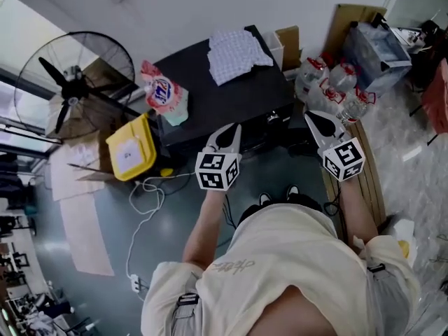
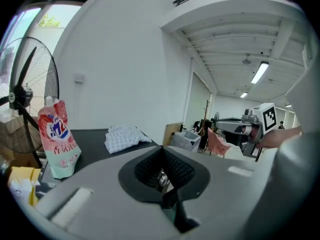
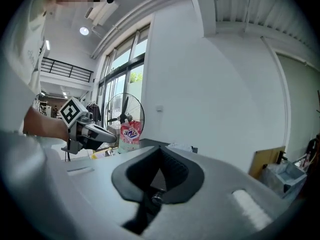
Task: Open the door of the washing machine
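Seemingly readying an approach, the left gripper (image 1: 233,130) and right gripper (image 1: 313,117) are hovering with jaws pressing together on nothing; the black washing machine (image 1: 231,96) is sitting just ahead below them; its front, presumably bearing the door, is facing the person.

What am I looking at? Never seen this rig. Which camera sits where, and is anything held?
There is no robot here. A person holds a two-jaw gripper in each hand. The head view comes from a camera on their head that looks steeply down. It shows the left gripper and the right gripper, each carrying a marker cube. The other two pictures come from wide-angle cameras, one riding on each gripper and looking along its jaws. Both pairs of jaws are together and hold nothing. Both grippers are in the air near the black washing machine, and neither touches it. On top of the machine a checked cloth lies and a red-and-white detergent pouch stands. A floor fan stands beside the machine.
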A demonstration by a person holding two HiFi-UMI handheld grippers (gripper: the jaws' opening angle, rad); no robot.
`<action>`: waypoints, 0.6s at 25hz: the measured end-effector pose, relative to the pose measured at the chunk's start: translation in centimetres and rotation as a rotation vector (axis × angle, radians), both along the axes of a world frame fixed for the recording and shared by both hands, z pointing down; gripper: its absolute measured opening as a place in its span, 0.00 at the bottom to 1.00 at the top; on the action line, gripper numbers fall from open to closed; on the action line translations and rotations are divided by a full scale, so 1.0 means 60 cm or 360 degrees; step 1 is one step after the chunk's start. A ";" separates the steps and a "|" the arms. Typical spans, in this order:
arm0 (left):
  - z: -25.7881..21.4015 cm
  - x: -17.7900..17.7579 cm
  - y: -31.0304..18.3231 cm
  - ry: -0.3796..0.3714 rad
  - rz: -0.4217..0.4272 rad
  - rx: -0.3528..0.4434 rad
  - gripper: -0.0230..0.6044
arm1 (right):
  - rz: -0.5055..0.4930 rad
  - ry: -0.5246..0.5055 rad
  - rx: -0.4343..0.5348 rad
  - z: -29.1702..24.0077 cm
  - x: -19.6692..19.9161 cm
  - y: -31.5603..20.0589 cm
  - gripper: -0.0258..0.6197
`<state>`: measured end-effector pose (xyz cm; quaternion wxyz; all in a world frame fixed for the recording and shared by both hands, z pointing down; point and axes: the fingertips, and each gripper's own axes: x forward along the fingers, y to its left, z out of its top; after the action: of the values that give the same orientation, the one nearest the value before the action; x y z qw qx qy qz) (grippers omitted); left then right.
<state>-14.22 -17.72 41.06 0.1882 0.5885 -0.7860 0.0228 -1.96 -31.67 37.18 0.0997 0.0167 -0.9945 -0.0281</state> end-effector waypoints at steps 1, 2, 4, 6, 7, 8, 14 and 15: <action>-0.016 -0.004 0.003 -0.0018 -0.0012 0.0021 0.06 | -0.0009 -0.0035 0.0017 -0.015 -0.005 0.001 0.04; -0.030 -0.007 0.005 -0.0034 -0.0024 0.0041 0.06 | -0.0019 -0.0074 0.0036 -0.031 -0.009 0.002 0.04; -0.055 -0.012 0.011 -0.0067 -0.0058 0.0073 0.06 | -0.0048 -0.0146 0.0081 -0.060 -0.016 0.007 0.04; -0.077 -0.018 0.015 -0.0101 -0.0102 0.0098 0.06 | -0.0082 -0.0198 0.0117 -0.087 -0.023 0.010 0.04; -0.088 -0.021 0.016 -0.0123 -0.0126 0.0108 0.06 | -0.0098 -0.0220 0.0126 -0.100 -0.026 0.010 0.04; -0.099 -0.024 0.016 -0.0152 -0.0148 0.0116 0.06 | -0.0112 -0.0241 0.0130 -0.112 -0.029 0.010 0.04; -0.165 -0.032 0.013 -0.0297 -0.0218 0.0186 0.06 | -0.0170 -0.0348 0.0164 -0.160 -0.039 0.015 0.04; -0.176 -0.031 0.011 -0.0328 -0.0224 0.0198 0.06 | -0.0175 -0.0365 0.0176 -0.168 -0.038 0.016 0.04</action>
<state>-16.10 -17.04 30.49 0.0709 0.5369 -0.8404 0.0211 -4.23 -30.73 27.13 -0.0174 -0.0291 -0.9957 -0.0861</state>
